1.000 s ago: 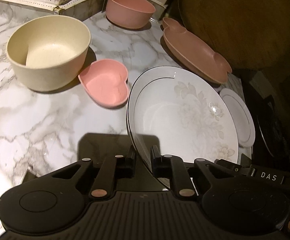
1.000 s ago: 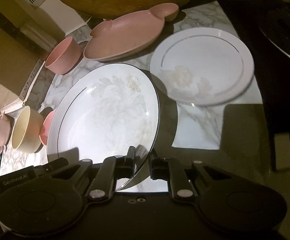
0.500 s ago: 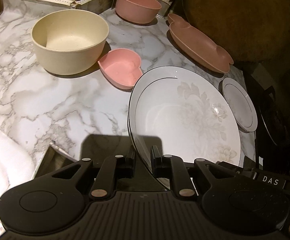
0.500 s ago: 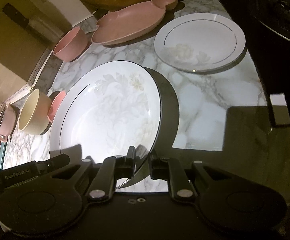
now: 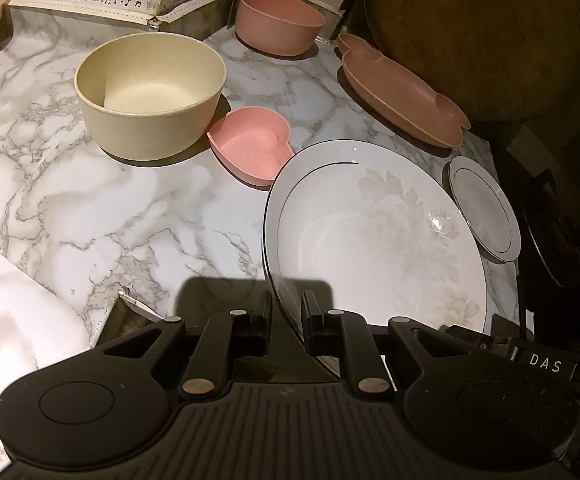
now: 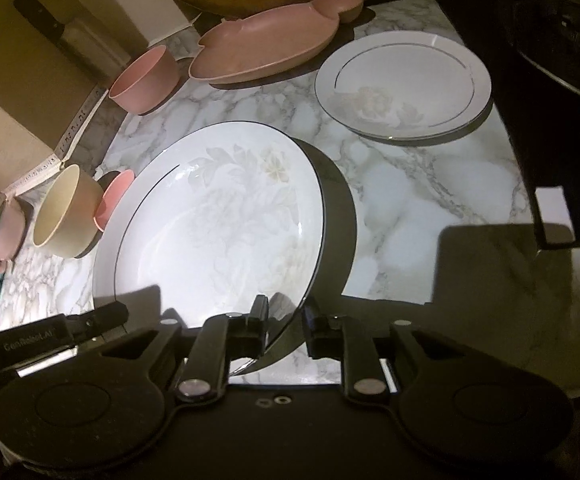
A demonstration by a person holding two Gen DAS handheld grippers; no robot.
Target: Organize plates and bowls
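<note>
Since 1 s ago both cams sit further back/higher: more marble shows around the big floral plate (image 5: 373, 236), and the small white plate (image 6: 403, 84) reads farther off in the right wrist view; grip on the big plate unchanged. L to R: cream bowl (image 5: 150, 92) far left, heart-shaped pink dish (image 5: 252, 144) just beside it, its lobe near the big plate's far-left rim, can't tell if touching. Round pink bowl (image 5: 280, 20) at the back, long pink tray (image 5: 399, 92) along the dark round board (image 5: 489, 28). Left gripper (image 5: 286, 314) has fingers clamped on the near-left rim of the big plate; right gripper (image 6: 286, 316) likewise pinched on the near-right rim, so both hold 1 plate edge-on, tilted, seemingly lifted off the counter (image 5: 110, 216) w/ a dark shadow under its right side. Big plate spreads fwd from both sets of fingers, between heart dish (left) and small plate (right). Small plate lies fwd-right, nearer the right hand, close to the counter's right edge and dark stovetop (image 6: 549, 100). If stacking is the aim, move likely goes fwd-right; open marble between the 2 plates gives room. Tight spots: pink tray behind, stove edge right.
</note>
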